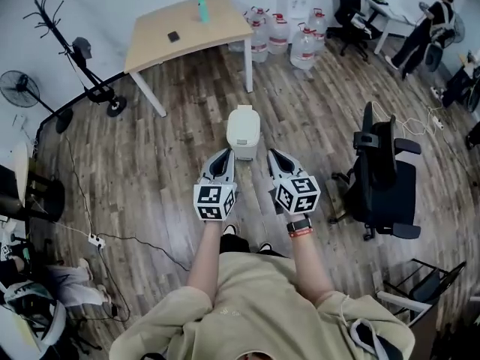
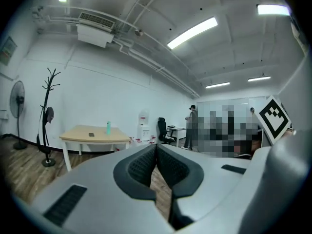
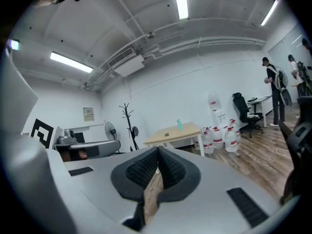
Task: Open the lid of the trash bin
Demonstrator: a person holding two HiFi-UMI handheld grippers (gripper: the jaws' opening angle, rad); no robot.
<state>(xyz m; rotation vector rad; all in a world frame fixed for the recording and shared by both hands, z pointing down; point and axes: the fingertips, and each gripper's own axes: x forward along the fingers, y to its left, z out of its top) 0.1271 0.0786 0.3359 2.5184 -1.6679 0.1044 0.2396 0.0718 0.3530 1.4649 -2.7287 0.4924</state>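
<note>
Trash bin (image 1: 243,131), lid (image 1: 244,117) down, stood on the floor (image 1: 180,148) just beyond the left hand-held gripper (image 1: 220,158) and right hand-held gripper (image 1: 275,158), both pinched together, empty. It looked like light, rigid plastic, and the lid's front lip seemed the best hold.

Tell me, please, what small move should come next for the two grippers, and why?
Probably lower the right gripper toward the small cream-white plastic trash bin and part its jaws. The bin's lid looks closed, neither gripper touches it, and both the right and the left gripper are shut on nothing.
</note>
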